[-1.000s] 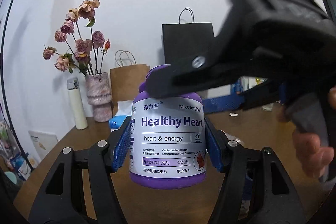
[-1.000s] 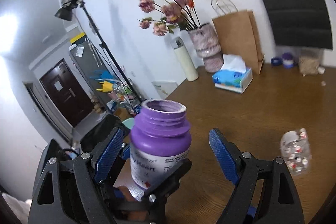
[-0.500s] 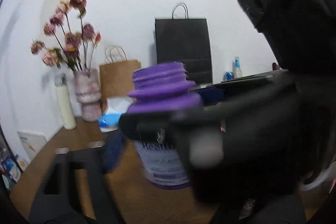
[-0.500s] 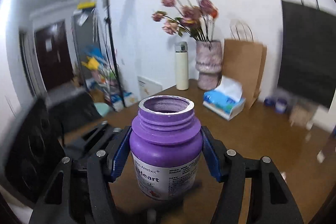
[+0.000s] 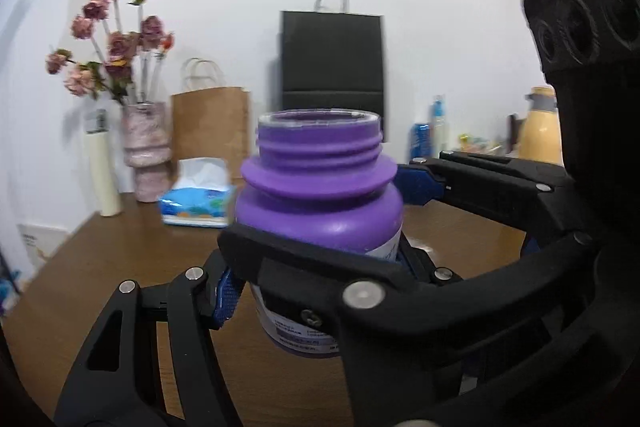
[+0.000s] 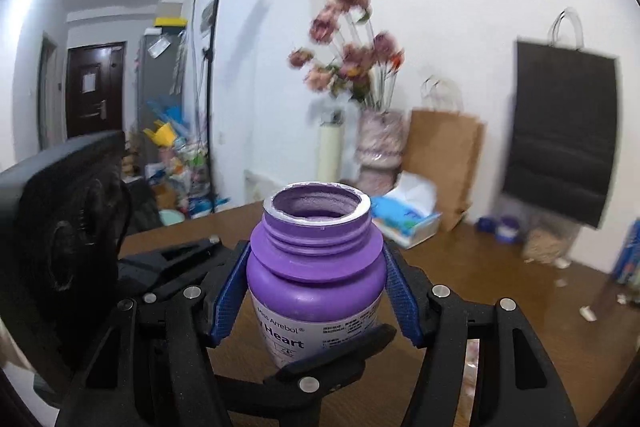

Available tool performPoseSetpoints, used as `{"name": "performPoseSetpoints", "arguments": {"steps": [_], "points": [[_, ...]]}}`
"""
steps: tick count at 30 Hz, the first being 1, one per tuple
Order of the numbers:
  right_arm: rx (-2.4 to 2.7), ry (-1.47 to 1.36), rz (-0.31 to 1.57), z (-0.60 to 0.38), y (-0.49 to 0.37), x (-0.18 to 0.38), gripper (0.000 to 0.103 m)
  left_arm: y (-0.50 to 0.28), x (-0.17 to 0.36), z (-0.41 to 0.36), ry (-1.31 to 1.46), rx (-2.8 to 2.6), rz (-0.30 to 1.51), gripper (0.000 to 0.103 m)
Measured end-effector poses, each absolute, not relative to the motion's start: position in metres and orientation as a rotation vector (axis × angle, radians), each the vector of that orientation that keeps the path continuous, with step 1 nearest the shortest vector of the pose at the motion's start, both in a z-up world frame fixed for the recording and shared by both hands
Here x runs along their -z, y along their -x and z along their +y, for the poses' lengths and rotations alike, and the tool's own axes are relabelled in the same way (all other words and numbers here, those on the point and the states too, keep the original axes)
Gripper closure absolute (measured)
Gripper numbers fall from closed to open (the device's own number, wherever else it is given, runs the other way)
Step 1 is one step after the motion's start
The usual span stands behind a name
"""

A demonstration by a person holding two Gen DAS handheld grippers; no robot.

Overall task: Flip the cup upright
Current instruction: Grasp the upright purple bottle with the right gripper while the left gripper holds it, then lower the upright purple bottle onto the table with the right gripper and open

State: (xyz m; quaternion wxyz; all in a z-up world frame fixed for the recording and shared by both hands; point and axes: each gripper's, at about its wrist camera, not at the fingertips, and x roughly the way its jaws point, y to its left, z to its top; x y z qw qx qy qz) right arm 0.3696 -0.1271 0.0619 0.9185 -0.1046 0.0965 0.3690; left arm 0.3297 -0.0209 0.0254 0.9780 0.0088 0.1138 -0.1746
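The cup is a purple open-mouthed bottle [image 5: 320,211] with a white "Healthy Heart" label, held upright above the brown table. My right gripper [image 6: 314,295] is shut on its upper body, blue pads on both sides. In the left wrist view the right gripper's fingers [image 5: 360,279] cross in front of the bottle. My left gripper [image 5: 320,283] sits lower around the bottle; its left blue pad [image 5: 226,293] touches the bottle's side, and its right finger is hidden behind the right gripper. The bottle [image 6: 316,267] looks empty inside.
At the back of the table [image 5: 120,267] stand a pink vase of dried flowers [image 5: 144,151], a cream flask [image 5: 100,171], a tissue box [image 5: 198,203], a brown paper bag [image 5: 210,131] and a black bag [image 5: 332,63]. A yellow jug [image 5: 540,131] is at the right. A light stand [image 6: 212,67] stands off the table.
My right gripper has swung in around the bottle's shoulder and shut on it. The left wrist view now sees the bottle from lower down, partly behind the right gripper.
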Motion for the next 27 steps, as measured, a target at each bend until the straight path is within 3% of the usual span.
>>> {"name": "performPoseSetpoints", "arguments": {"steps": [4,11,16,27], "points": [[-0.664,0.231,0.135,-0.161,-0.354,-0.055,0.034,-0.333,-0.024,-0.055,-0.067,0.412,0.250,0.043],[-0.589,0.191,0.226,-0.204,-0.371,-0.033,0.035,-0.355,-0.003,-0.096,-0.095,0.445,0.350,0.043],[-0.653,0.140,0.320,-0.209,-0.393,-0.021,0.035,-0.361,0.007,-0.099,-0.131,0.415,0.403,0.043],[-0.679,0.176,0.311,-0.197,-0.352,-0.024,0.035,-0.324,0.005,-0.081,-0.090,0.458,0.483,0.039]]}}
